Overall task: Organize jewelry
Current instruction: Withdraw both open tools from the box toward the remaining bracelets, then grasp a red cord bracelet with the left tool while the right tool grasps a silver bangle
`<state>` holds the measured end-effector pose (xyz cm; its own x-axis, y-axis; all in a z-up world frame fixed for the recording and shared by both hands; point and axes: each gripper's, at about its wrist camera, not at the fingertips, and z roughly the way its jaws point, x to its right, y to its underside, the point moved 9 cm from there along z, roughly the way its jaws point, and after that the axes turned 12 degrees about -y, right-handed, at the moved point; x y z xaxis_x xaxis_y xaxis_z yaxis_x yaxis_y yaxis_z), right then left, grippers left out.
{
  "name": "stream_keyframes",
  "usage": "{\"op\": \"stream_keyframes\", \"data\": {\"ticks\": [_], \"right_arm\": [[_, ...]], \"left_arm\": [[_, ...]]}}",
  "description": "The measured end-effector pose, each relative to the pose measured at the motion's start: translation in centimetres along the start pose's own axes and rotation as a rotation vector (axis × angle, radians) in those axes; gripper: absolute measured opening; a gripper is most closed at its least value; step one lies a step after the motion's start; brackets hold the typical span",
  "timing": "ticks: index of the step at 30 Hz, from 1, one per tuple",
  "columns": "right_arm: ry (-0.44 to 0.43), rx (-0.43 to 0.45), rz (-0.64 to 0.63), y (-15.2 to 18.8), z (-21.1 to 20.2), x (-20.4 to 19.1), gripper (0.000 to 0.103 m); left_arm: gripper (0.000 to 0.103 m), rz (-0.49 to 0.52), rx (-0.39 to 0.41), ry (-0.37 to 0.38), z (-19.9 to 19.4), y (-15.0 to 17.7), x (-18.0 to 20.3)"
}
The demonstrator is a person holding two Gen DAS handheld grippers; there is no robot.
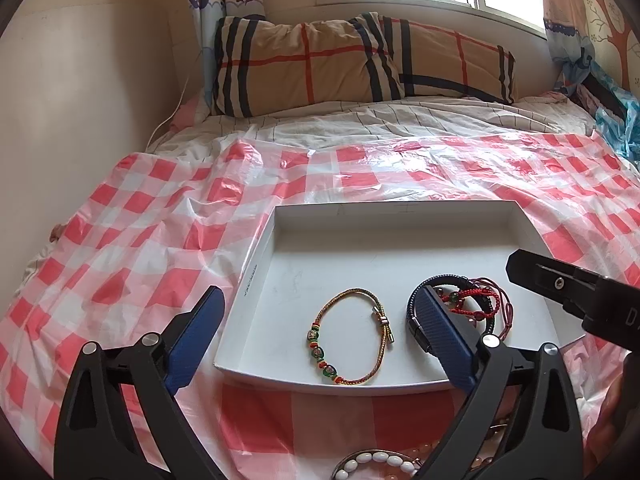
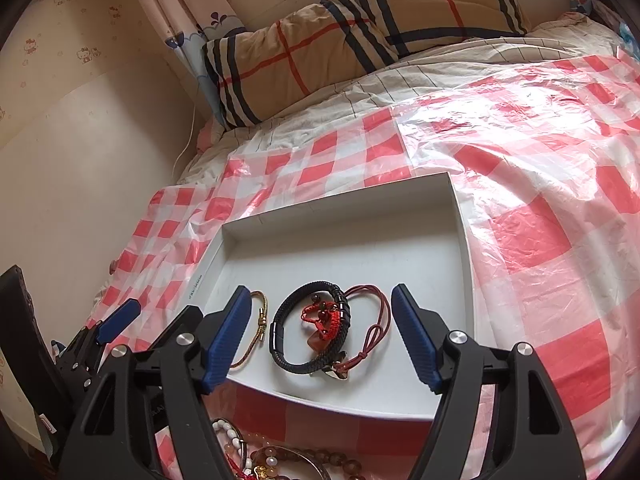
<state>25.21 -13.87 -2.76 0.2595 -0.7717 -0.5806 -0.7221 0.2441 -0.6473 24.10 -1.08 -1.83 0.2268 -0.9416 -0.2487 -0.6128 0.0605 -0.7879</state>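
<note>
Gold braided bracelet (image 1: 350, 342) in white tray (image 1: 400, 216), between released left claw (image 1: 320, 334) fingers

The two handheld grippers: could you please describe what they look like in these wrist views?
Both match: the left gripper and right gripper have matte black angular linkage frames with silver round pivot pins, and flat jaws faced with ribbed blue pads. A black body with a small screw shows on the right gripper in the left view. No cables or sleeves are visible.
</note>
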Motion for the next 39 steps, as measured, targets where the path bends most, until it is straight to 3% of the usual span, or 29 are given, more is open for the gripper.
{"op": "stream_keyframes", "data": {"ticks": [18,24,28,33,35,39], "right_arm": [[0.027,-0.008,-0.012,0.4,-0.5,0.4,0.07],[0.108,-0.051,0.012,1.2,-3.0,2.2,0.07],[0.111,-0.162,0.044,3.7,-3.7,3.2,0.07],[0.068,-0.273,-0.062,7.8,-4.6,0.8,0.07],[0.093,-0.3,-0.102,9.3,-5.1,0.2,0.07],[0.154,-0.315,-0.086,11.0,-6.4,1.2,0.07]], "left_arm": [[0.095,0.042,0.003,0.011,-0.6,0.1,0.0],[0.095,-0.042,-0.106,0.101,0.3,1.2,-2.2],[0.095,-0.091,-0.179,0.174,0.8,2.0,-3.2],[0.095,-0.002,-0.171,0.145,0.4,2.6,-3.8],[0.095,0.047,-0.155,0.196,-0.7,2.7,-3.0],[0.095,0.282,-0.053,0.34,-4.8,4.4,0.5]]}}
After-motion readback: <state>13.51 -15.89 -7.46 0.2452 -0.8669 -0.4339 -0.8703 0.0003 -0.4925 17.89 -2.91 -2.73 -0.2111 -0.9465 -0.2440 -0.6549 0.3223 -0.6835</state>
